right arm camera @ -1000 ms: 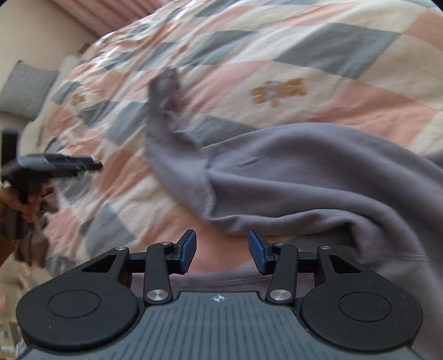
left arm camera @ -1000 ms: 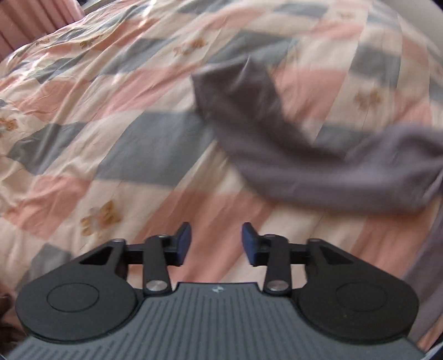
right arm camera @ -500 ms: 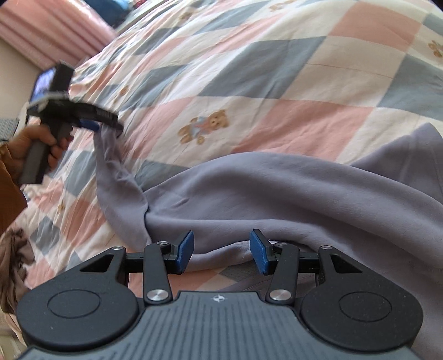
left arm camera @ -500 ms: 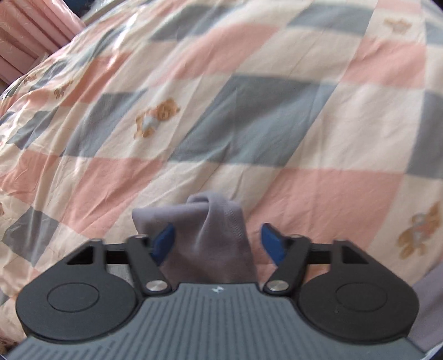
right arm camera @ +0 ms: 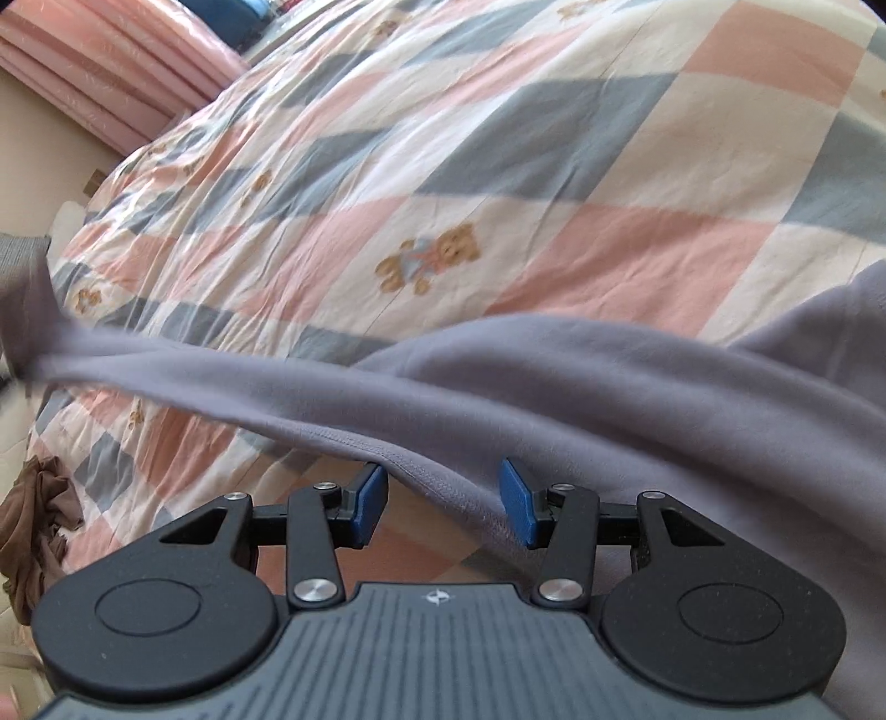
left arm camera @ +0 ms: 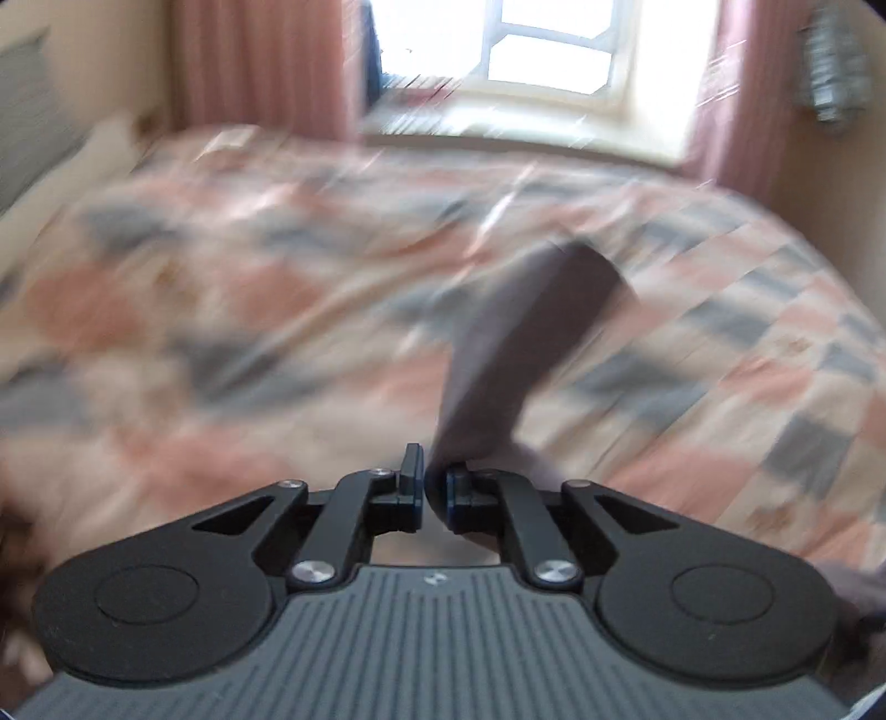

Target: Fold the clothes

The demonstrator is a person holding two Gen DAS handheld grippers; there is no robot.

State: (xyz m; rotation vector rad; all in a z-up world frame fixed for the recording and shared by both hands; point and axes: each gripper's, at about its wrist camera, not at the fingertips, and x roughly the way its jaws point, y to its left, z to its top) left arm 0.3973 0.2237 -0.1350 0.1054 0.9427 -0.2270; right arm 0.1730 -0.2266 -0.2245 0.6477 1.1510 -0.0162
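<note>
Grey garment [right arm camera: 554, 382] on checked bedspread [right arm camera: 498, 166] now has its sleeve pinched in left gripper [left arm camera: 434, 487], which was open a moment ago, stretched taut leftward; right gripper [right arm camera: 443, 501] wide around hem, spreading underway.

One grey garment [right arm camera: 554, 376] is lying across one checked quilt [right arm camera: 498, 166]; one brown garment [right arm camera: 33, 520] is sitting at the quilt's edge. Two grippers, left [left arm camera: 434, 487] and right [right arm camera: 443, 501], are showing. One window [left arm camera: 554, 44] is glowing.

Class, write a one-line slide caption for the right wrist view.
Open right tongs straddle the hem of a grey garment stretched across a checked bedspread.
</note>
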